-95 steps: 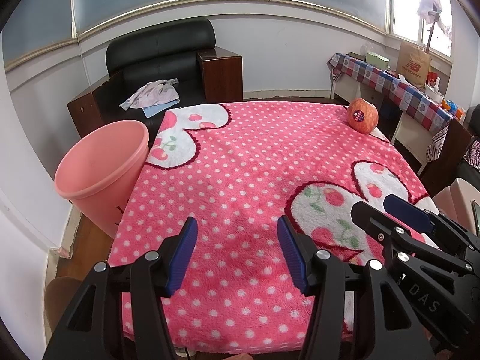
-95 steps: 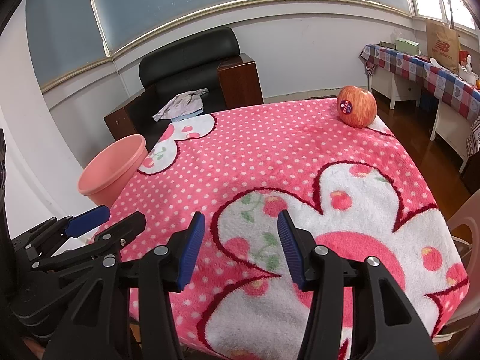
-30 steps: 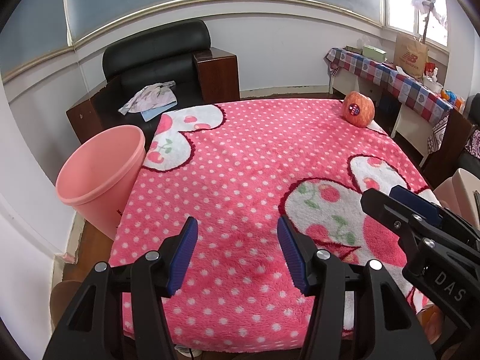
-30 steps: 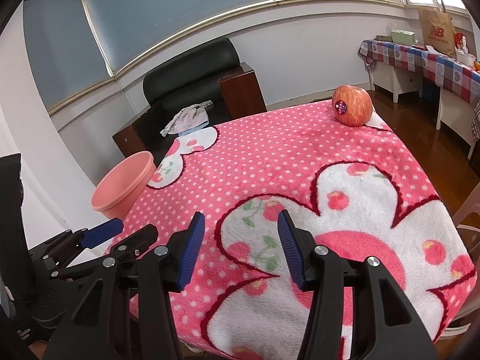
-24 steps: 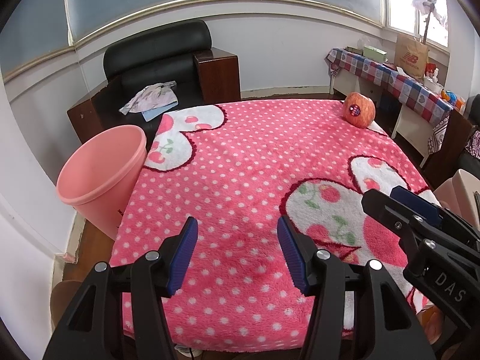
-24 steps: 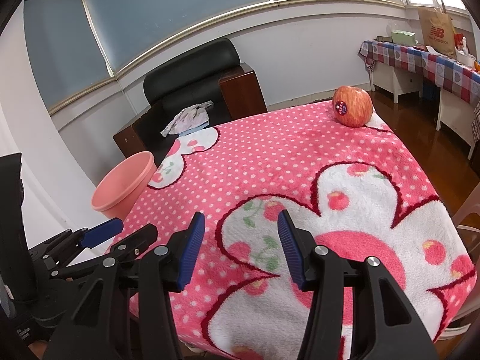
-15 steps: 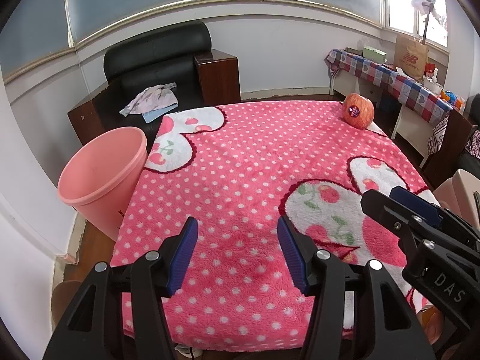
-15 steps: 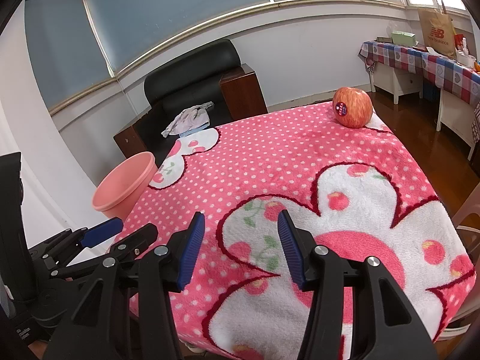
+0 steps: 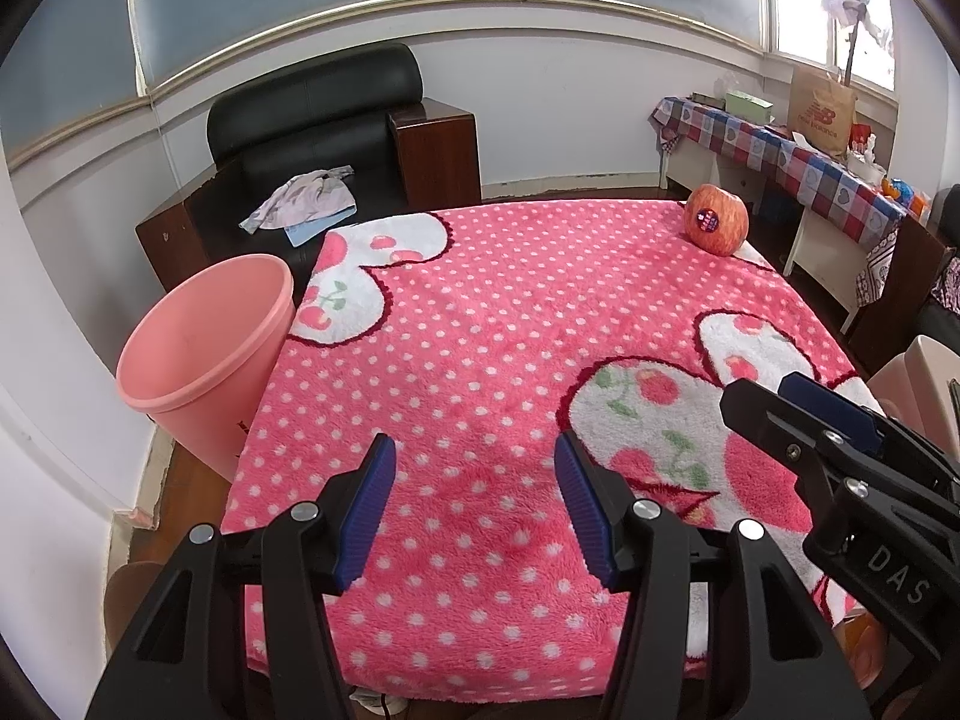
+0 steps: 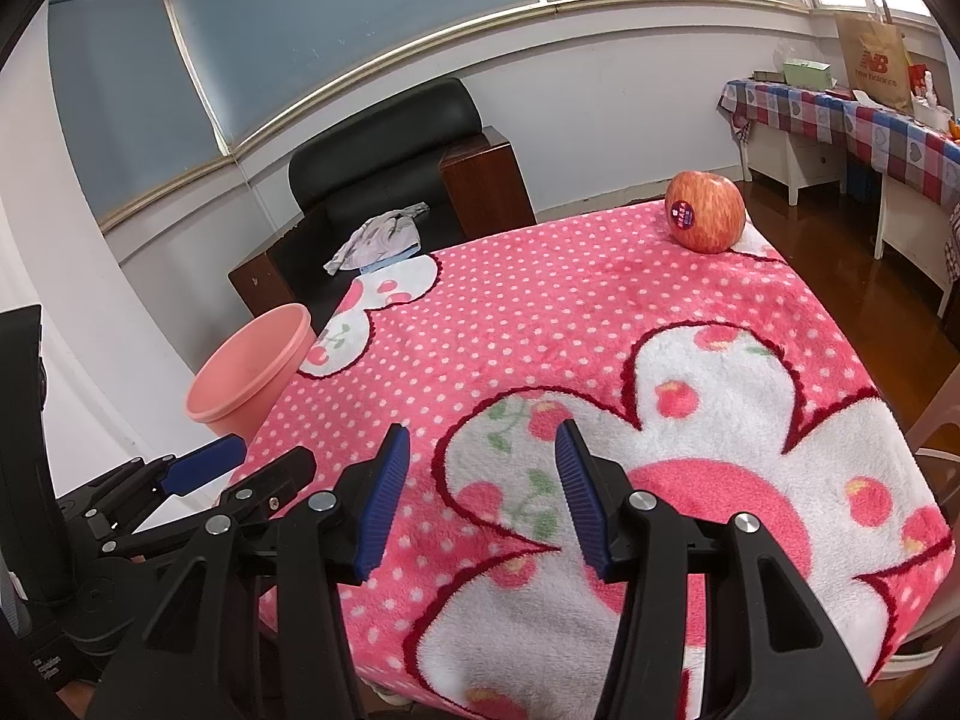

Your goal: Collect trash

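Observation:
A red apple (image 9: 716,219) with a round sticker sits at the far right corner of the table, which is covered by a pink polka-dot blanket (image 9: 480,324); it also shows in the right wrist view (image 10: 705,212). A pink bin (image 9: 204,336) stands on the floor at the table's left side, also seen in the right wrist view (image 10: 246,372). My left gripper (image 9: 474,480) is open and empty over the near edge. My right gripper (image 10: 482,480) is open and empty beside it, to the right.
A black armchair (image 9: 312,138) with crumpled cloth (image 9: 303,204) stands behind the table. A side table with a checked cloth (image 9: 798,162) and a paper bag (image 9: 822,111) is at the far right. A chair (image 9: 924,372) stands by the table's right edge.
Both grippers have drifted only slightly. Nothing has been picked up or moved.

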Available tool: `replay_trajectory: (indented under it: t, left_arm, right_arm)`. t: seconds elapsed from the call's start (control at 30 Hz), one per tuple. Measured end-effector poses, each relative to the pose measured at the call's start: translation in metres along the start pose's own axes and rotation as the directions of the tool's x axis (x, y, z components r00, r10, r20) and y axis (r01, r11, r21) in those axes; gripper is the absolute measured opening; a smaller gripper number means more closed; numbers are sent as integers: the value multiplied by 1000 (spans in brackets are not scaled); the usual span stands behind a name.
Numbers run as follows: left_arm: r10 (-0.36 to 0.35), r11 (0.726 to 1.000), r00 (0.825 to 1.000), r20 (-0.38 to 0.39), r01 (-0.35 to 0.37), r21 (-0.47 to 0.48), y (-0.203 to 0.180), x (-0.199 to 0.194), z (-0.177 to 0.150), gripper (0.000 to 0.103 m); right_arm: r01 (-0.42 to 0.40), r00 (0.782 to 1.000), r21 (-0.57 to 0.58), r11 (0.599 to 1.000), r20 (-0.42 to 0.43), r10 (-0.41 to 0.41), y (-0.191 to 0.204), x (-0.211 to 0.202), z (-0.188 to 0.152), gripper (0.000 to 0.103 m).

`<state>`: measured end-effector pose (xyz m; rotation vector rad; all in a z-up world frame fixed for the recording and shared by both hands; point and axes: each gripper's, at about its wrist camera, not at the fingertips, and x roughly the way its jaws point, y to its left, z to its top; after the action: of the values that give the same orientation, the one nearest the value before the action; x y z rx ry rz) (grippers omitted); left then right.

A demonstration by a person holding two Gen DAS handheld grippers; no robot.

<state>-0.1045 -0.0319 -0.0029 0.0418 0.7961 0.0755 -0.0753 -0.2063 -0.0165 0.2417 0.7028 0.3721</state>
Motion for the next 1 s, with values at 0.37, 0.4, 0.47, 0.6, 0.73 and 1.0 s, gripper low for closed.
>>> replay_trajectory:
  t: [0.37, 0.4, 0.47, 0.6, 0.73, 1.0]
  left_arm:
    - [11, 1000, 1000, -6, -11, 11, -4, 3, 1, 55]
    - [12, 1000, 1000, -7, -11, 14, -4, 4, 1, 55]
    - [13, 1000, 1000, -9, -12, 18, -6, 4, 0, 55]
    - [16, 1000, 1000, -11, -15, 26, -9, 6, 0, 55]
    - [18, 999, 1000, -11, -18, 30, -10, 6, 0, 55]
    - [24, 999, 1000, -12, -23, 45, -16, 6, -1, 55]
  right_arm:
    - [-9, 1000, 7, 1000, -5, 9, -4, 3, 0, 51]
    - [-10, 1000, 10, 1000, -6, 10, -5, 3, 0, 51]
    - [-12, 1000, 14, 1000, -7, 12, -7, 4, 0, 51]
    - [-14, 1000, 19, 1000, -7, 14, -9, 4, -1, 51]
    - [-17, 1000, 22, 1000, -6, 17, -10, 4, -1, 51]
    - [-21, 1000, 27, 999, -5, 22, -12, 3, -1, 51]
